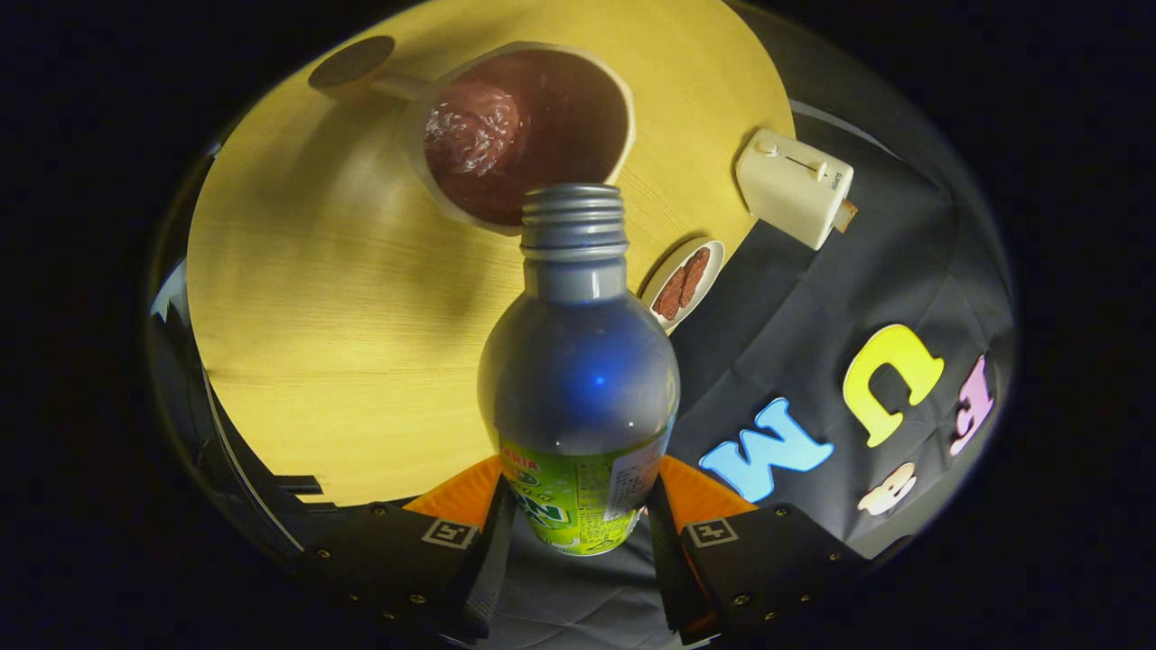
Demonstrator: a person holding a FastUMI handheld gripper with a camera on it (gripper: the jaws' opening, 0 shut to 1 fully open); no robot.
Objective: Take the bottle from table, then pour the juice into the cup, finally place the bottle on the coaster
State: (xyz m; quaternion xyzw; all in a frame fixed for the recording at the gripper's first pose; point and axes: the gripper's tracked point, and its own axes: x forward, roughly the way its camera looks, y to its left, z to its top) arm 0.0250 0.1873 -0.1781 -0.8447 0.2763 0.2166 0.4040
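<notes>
Gripper [578, 524] holds the bottle [578, 379]: jaws closed on it, one finger pressing each side of the labelled lower body. Bottle is uncapped, threaded neck pointing forward, away from the fingers, toward the cup [528, 135]. Bottle is lifted clear of the desk [316, 316]. Upper body looks dark and translucent; liquid level inside cannot be told.

Cup sits on the desk just beyond the bottle mouth, which overlaps the cup's near rim in this view. Whether mouth and rim touch cannot be told. Cup holds a dark reddish liquid with a foamy patch on the surface at the left. Handle points away to the left, toward a round dark coaster [352, 61] at the desk's far edge.

Right of the bottle neck, near the desk edge, a small oval dish [684, 280] with brown pieces. Further right, a white toaster [795, 185], slider on its side.
</notes>
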